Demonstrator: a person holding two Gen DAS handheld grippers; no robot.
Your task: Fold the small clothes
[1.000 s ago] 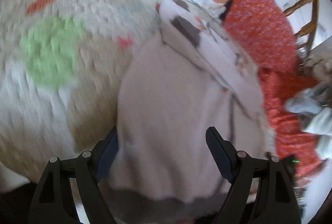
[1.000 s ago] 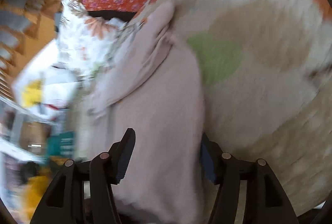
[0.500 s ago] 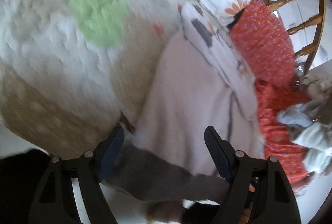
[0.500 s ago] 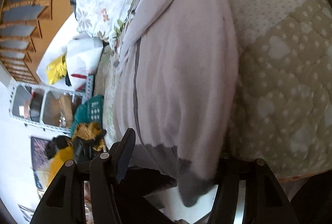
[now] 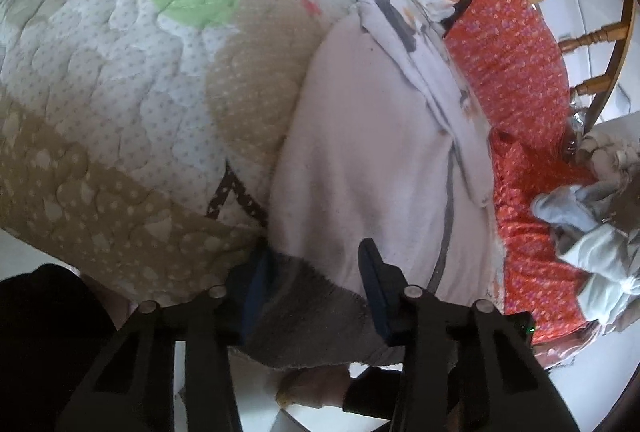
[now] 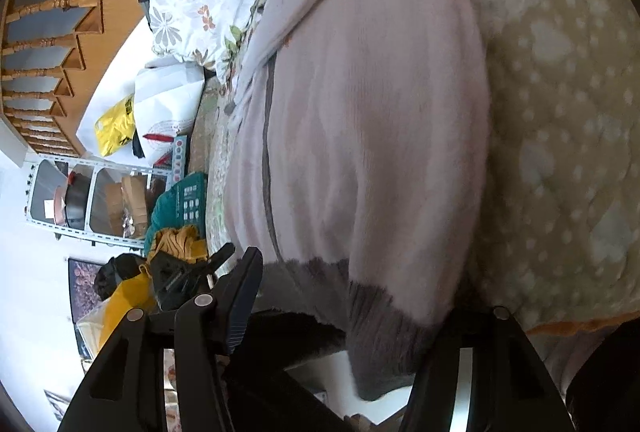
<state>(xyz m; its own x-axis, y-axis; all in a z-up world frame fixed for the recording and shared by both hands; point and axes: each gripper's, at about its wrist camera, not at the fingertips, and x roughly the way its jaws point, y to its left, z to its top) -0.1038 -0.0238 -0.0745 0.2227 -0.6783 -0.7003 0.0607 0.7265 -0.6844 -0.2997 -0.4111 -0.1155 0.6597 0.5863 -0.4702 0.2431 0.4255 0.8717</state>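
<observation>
1. Pale pink garment (image 5: 372,152) lies spread on a quilted bedcover (image 5: 120,80), its grey hem (image 5: 308,316) hanging over the near edge of the bed.
2. In the left wrist view the left gripper (image 5: 316,284) sits at that hem. Its jaws have just been closing, and the grey band of cloth lies between them. The left finger is half buried in the fabric; whether the pads press on it I cannot tell.
3. In the right wrist view the same garment (image 6: 360,112) fills the middle, with a grey seam running along its left side.
4. The right gripper (image 6: 344,296) straddles the near hem (image 6: 380,332). Its jaws stand apart: the left finger (image 6: 240,296) is clear of the cloth, while the right one is hidden under the hem.
5. A white piece with grey marks (image 5: 404,44) lies along the garment's far right edge, touching it.
6. Right of the garment, in the left view, lies red floral cloth (image 5: 516,72), with a heap of pale clothes (image 5: 592,240) on it.
7. A floral pillow (image 6: 200,4) lies at the far left in the right view, near a wooden chair (image 6: 52,8).
</observation>
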